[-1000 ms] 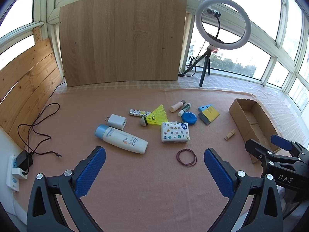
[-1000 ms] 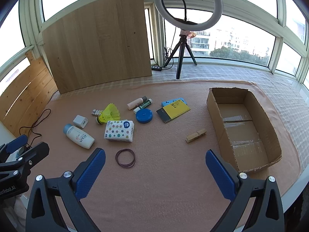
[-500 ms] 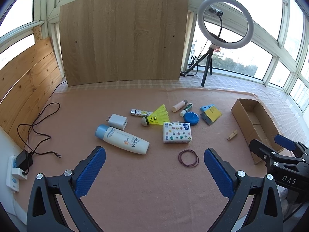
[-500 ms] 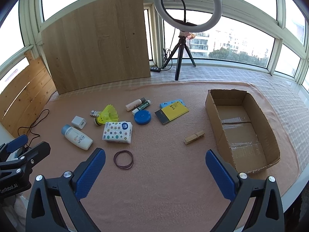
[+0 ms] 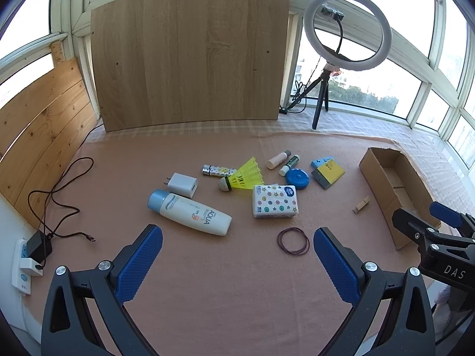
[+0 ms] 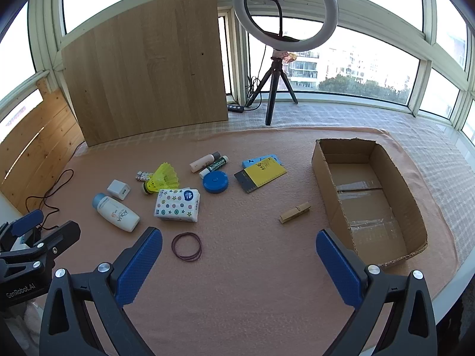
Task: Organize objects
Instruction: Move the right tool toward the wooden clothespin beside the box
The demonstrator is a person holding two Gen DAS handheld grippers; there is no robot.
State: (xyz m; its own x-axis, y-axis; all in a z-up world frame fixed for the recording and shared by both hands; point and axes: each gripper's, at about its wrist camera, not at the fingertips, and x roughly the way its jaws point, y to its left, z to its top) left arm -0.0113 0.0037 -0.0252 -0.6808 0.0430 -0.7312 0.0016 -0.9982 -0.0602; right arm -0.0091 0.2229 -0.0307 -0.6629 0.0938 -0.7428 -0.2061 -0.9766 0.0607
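Observation:
Small objects lie scattered on a pink cloth: a white sunscreen bottle (image 5: 190, 212), a white charger (image 5: 181, 184), a yellow shuttlecock (image 5: 243, 178), a star-patterned tissue pack (image 5: 274, 201), a blue round case (image 5: 297, 179), a yellow notepad (image 5: 328, 172), a rubber band ring (image 5: 293, 241) and a wooden clothespin (image 6: 294, 212). An empty cardboard box (image 6: 368, 195) stands at the right. My left gripper (image 5: 237, 261) is open and empty, hovering near the sunscreen bottle. My right gripper (image 6: 239, 264) is open and empty, near the rubber band ring (image 6: 187, 246).
A wooden board (image 5: 190, 68) leans at the back. A ring light on a tripod (image 6: 285, 44) stands behind the cloth. A black cable (image 5: 59, 195) and a wall plug (image 5: 32, 252) sit at the left. The table edge runs along the front right.
Both grippers have shifted slightly; the objects drift a little in view. Nothing was grasped or moved.

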